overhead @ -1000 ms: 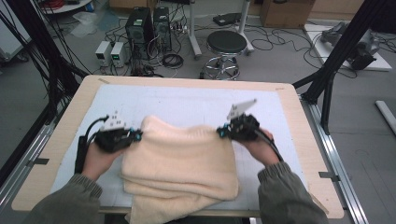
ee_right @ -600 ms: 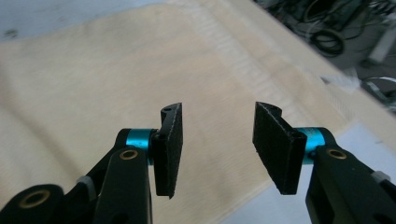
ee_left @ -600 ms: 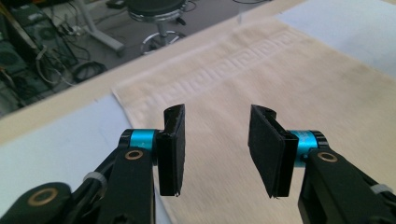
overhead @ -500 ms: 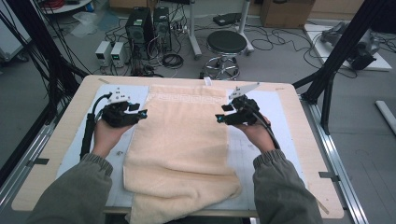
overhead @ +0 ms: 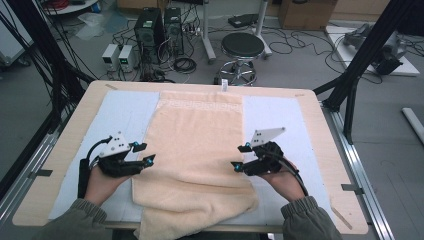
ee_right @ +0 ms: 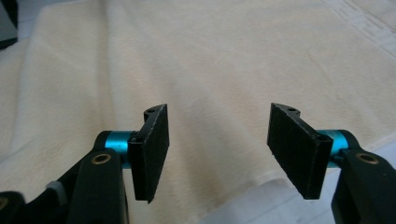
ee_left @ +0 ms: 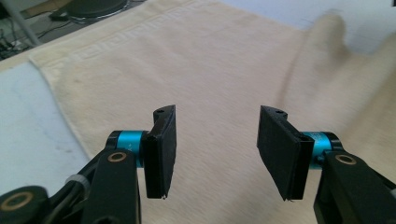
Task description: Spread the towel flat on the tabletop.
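A light wooden table [overhead: 65, 165] with a pale blue mat [overhead: 120, 112] is standing in front. Beyond it, a round black stool on a chrome base [overhead: 242, 47] is sitting on the grey floor beside two black computer towers [overhead: 160, 25], small white boxes [overhead: 119, 56] and loose black cables [overhead: 300, 42]. Black frame struts [overhead: 367, 52] are leaning at right.

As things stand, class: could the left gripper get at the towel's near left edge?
Probably yes. The left gripper sits beside the towel at its left edge, its jaws just opened with nothing between them, and nothing lies between it and that edge.
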{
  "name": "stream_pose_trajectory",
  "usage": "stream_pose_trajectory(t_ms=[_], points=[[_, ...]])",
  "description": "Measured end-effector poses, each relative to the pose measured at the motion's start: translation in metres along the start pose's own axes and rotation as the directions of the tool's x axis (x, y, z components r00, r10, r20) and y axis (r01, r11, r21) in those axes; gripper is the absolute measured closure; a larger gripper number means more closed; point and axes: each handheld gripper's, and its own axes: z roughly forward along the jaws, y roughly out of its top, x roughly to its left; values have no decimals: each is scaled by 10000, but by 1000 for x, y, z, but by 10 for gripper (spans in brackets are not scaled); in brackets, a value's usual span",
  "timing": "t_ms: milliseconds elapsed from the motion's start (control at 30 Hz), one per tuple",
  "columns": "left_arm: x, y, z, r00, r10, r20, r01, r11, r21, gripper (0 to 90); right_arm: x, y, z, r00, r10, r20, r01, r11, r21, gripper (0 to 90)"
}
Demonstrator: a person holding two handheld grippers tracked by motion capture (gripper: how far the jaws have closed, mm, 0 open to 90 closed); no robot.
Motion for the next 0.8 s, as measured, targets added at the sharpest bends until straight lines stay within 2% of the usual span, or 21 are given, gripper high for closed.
stream_pose_trajectory(t_ms=[67,233,367,467,533,633,700,767,800], points=[[-9,-9,-4,9996,165,209,-165,9999,33,463,8,-10,1,10000,-70,-59,70,10000,51,393],[-25,-27,-9,9968,244,757,-264,9993,256,433,25,-31,8,9993,-196,-325,199,9998,81,393],[-30,-37,-5,9917,455,1199,-548,9956,760,411,36,-44,19,9973,-443,-581,468,9980,434,402],[-32,-42,4,9875,549,1477,-752,9880,1351,415,40,-52,30,9951,-542,-827,611,9946,833,428],[-34,-46,11,9815,702,1780,-1044,9761,1907,475,42,-54,36,9946,-520,-900,621,9915,1141,455],[-35,-46,17,9793,658,1912,-1041,9747,1980,574,40,-54,37,9948,-514,-880,609,9922,1089,552],[-36,-45,17,9792,693,1905,-1083,9732,2027,693,39,-54,37,9938,-477,-1009,585,9925,1069,683],[-39,-41,16,9809,1012,1663,-1354,9685,2091,805,40,-51,36,9914,-601,-1166,738,9904,1169,769],[-38,-39,14,9822,1066,1548,-1373,9693,2039,837,41,-49,35,9904,-801,-1126,937,9883,1205,791]])
